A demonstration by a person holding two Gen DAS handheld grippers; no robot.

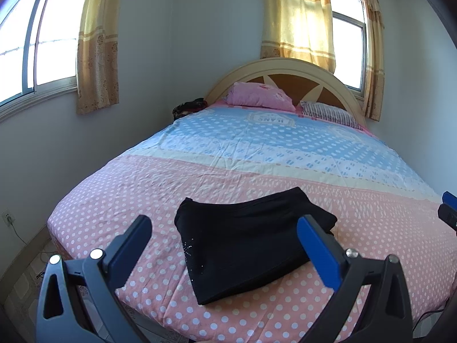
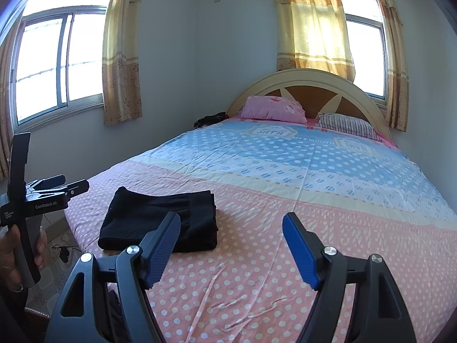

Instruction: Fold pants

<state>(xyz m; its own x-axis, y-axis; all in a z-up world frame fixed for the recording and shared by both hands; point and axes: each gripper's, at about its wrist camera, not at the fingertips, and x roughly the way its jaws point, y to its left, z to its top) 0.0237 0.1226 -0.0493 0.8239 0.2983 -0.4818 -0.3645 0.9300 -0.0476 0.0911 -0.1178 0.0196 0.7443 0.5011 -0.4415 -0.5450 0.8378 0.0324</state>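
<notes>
Black pants (image 1: 248, 237) lie folded in a compact stack on the pink dotted bedsheet (image 1: 142, 188) near the foot of the bed. They also show in the right wrist view (image 2: 162, 220). My left gripper (image 1: 225, 225) is open and empty, held above and just short of the pants. My right gripper (image 2: 231, 228) is open and empty, to the right of the pants over bare sheet. The left gripper's body (image 2: 42, 197), held in a hand, shows at the left edge of the right wrist view. The right gripper's tips (image 1: 448, 205) show at the right edge of the left wrist view.
A pink pillow (image 2: 274, 108) and a striped pillow (image 2: 348, 125) lie against the headboard (image 2: 308, 85). A dark object (image 2: 211, 120) sits at the bed's far left corner. Windows with yellow curtains (image 2: 314, 20) line the walls. A cable and plug (image 2: 64, 250) lie on the floor to the left.
</notes>
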